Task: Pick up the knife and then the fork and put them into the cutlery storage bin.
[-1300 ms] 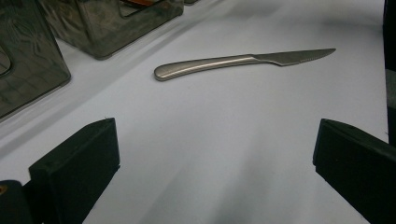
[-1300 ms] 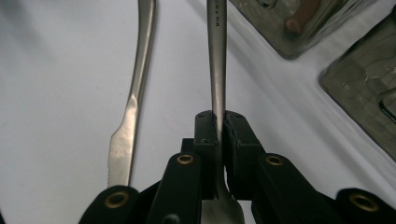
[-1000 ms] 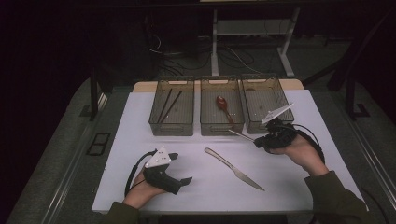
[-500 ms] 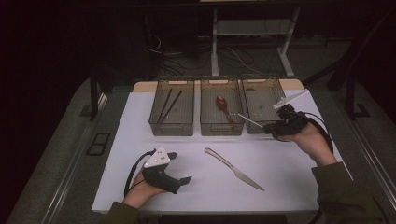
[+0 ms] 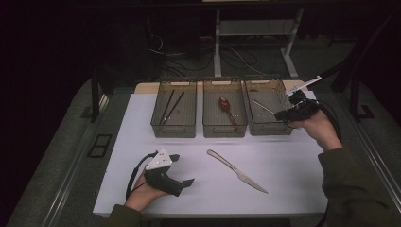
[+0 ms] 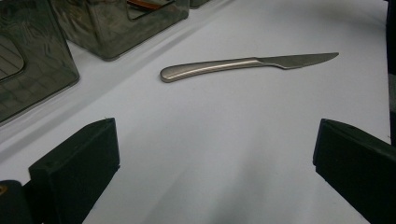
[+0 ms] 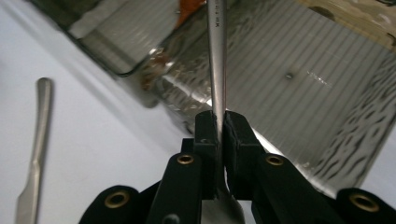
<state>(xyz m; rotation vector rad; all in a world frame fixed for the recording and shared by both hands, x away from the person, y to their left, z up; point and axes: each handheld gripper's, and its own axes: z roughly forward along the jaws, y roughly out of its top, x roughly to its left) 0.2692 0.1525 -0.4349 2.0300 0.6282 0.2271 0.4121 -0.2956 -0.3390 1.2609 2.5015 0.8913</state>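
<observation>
Nearest the person, the left gripper (image 5: 182,182) rests on the white table sheet (image 5: 293,161), jaws spread wide with nothing between them. Just beyond it lies the long steel table knife (image 5: 236,170), unsorted. Farther off, the right gripper (image 5: 280,115) pinches a slim steel utensil (image 5: 263,107) by one end, holding it over the right-hand smoky clear plastic bin (image 5: 269,128). The middle bin (image 5: 224,129) holds a red-brown spoon (image 5: 226,108); the left bin (image 5: 173,129) holds two dark sticks (image 5: 169,107). Judged state: sorting roughly half done, with this piece not yet released and the knife remaining. The right gripper view confirms the pads pressed on the utensil's shank (image 7: 217,56); the left gripper view shows the knife's serrated blade (image 6: 299,59).
</observation>
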